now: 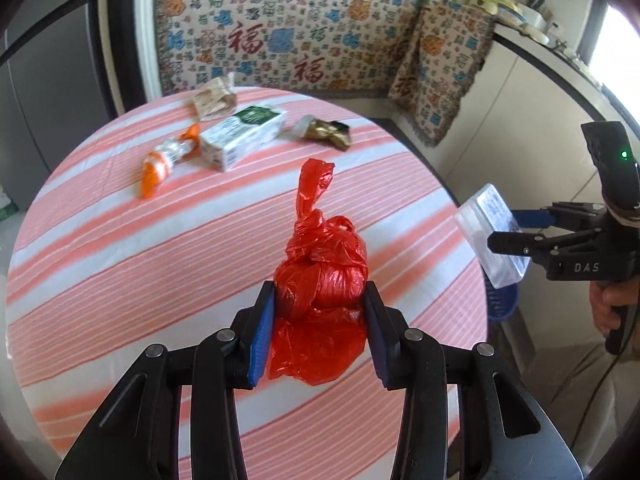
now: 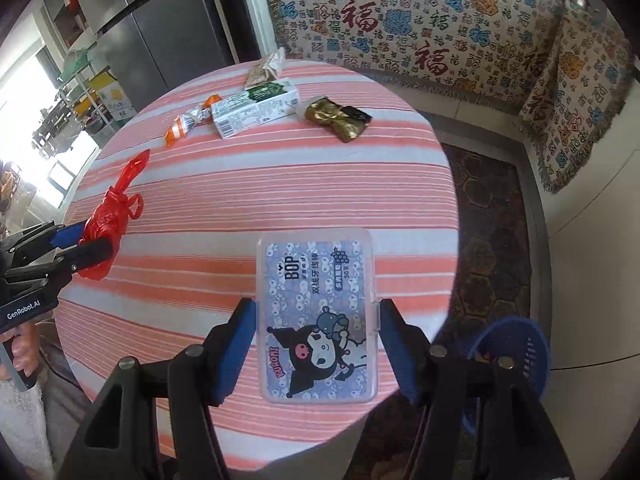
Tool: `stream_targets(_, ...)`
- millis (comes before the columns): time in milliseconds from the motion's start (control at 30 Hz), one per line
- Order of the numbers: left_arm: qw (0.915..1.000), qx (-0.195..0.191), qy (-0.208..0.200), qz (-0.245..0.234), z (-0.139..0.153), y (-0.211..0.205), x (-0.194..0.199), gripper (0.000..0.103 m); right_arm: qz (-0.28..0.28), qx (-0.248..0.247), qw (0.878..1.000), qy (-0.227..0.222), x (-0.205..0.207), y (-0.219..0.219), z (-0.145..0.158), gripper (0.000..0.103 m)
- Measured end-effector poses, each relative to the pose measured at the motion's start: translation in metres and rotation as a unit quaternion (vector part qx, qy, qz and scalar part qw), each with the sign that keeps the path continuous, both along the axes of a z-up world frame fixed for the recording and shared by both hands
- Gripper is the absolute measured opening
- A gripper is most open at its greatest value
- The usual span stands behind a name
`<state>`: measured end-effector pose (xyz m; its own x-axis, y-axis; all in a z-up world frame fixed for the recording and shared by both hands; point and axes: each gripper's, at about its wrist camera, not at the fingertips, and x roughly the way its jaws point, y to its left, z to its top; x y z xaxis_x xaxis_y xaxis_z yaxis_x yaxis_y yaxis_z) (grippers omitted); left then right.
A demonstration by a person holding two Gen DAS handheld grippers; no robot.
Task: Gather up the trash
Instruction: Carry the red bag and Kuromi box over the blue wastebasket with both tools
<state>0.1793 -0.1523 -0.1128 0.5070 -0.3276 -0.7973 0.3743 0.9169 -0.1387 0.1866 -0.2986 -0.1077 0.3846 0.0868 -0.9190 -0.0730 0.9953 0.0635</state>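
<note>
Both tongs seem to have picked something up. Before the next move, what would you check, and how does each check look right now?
1. Left tongs gripping the knotted red plastic bag: ok.
2. Right tongs gripping the clear floss-pick box: ok.
3. Blue basket beside the table within view: ok.
4. Basket has room: cannot tell.
5. Table cleared: not ok; milk carton, orange wrapper, gold wrapper and crumpled paper pack remain.

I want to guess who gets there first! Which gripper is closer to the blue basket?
Right. The right gripper, holding the plastic box, hangs beside the blue basket; the left gripper, holding the red bag, is farther over the table.
</note>
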Motion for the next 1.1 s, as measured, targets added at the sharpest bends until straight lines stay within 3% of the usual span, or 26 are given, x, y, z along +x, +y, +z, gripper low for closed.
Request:
stream_targets(267,0.9971,-0.028,0.000,-0.071,0.005,-0.118,-0.012,0.042,-0.086,-0.004,0.996,-0.016,-0.042,-0.115,0.010,0.063)
stream_targets(500,0.9908,-0.039,0.001,-0.130,-0.002,-0.219,-0.015,0.042,-0.172,-0.006,0.985,-0.015,-0.076,-0.210,0.000,0.063)
stream_targets(800,0.9861,-0.038,0.034,-0.159,-0.050,-0.309,-0.002,0.042,-0.233,0.001,0.972,-0.003,-0.099,-0.282,-0.039,0.063)
stream_targets(1100,0.9808,-0.030,0.066,-0.181,-0.094,-0.371,0.005,0.042,-0.276,0.022,0.961,0.008,-0.105,-0.332,-0.090,0.063)
